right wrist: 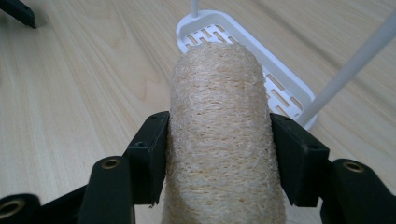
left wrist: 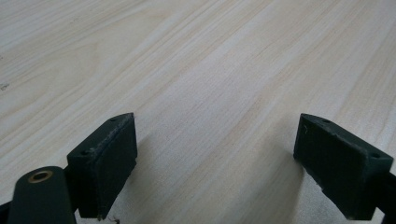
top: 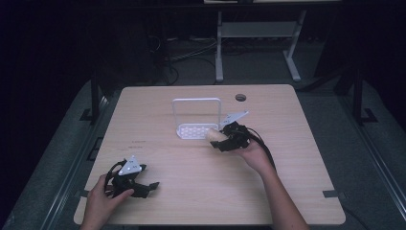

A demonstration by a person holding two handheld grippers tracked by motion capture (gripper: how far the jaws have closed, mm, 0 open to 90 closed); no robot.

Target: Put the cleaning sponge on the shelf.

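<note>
high view dim, dark surround | gripper views bright, sharp | soft shadows

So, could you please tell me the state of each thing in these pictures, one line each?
Loofah sponge: clamped between the jaws, lifted by the rack.
White rack: upright on the table, tray empty.
Right gripper: shut on the sponge.
Left gripper: open, holding nothing, low over the table.

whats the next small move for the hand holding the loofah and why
Probably ease the right gripper forward over the white rack and lower. Its jaws are clamped on the loofah, whose tip sits just short of the slotted tray, not yet over it. The left gripper rests open, far off.
</note>
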